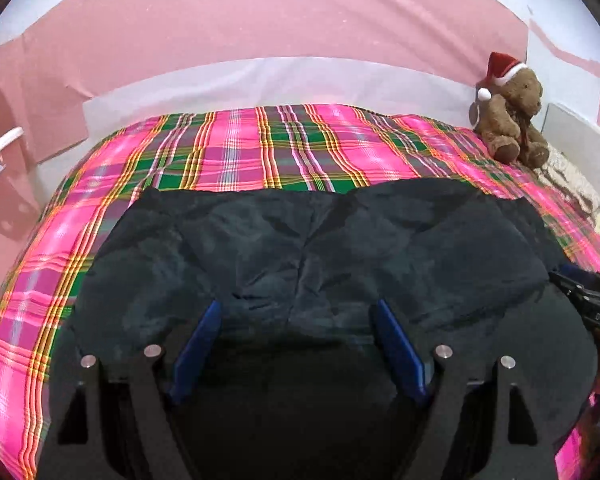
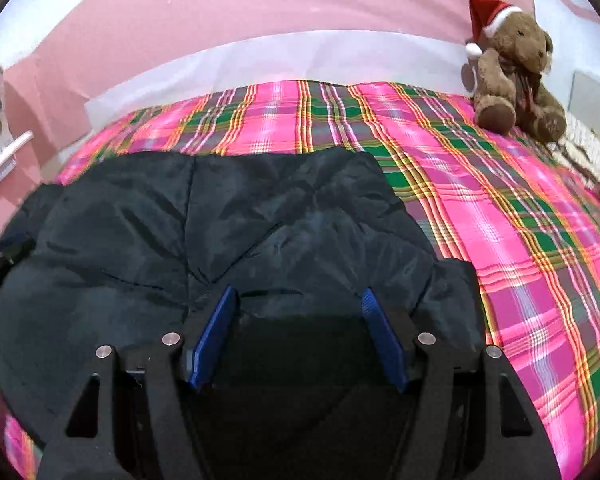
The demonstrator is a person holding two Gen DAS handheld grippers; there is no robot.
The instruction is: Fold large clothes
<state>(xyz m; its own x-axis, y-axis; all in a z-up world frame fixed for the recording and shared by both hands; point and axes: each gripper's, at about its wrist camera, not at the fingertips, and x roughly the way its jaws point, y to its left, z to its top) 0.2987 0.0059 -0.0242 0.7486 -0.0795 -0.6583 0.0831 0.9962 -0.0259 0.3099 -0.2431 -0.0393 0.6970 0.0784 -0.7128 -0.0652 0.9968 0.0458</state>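
A: Spread flat across a pink plaid bedspread (image 1: 260, 148): one large dark garment (image 1: 300, 240), quilted-looking, with a faint sheen. Far edge running from ten o'clock to two o'clock in the left wrist view; plaid showing beyond it.

B: Left gripper (image 1: 296, 316) over the near part of the cloth, jaws spread wide, nothing between them. Right gripper (image 2: 298, 300) likewise parted and empty, over the garment's right-hand portion, with bare plaid from one to four o'clock.

A: Handling, at a guess?

B: Soft and limp, likely puffy, probably light for its bulk. Smooth shell, so possibly slippery between the blue pads (image 1: 198, 344). Best taken at an edge or corner, pinching both layers, not the middle of the panel.

A: Anything else on the bed?

B: Brown teddy bear (image 2: 516, 76) in a Santa hat at one o'clock, well apart from the cloth. Part of the other gripper at three o'clock in the left view.
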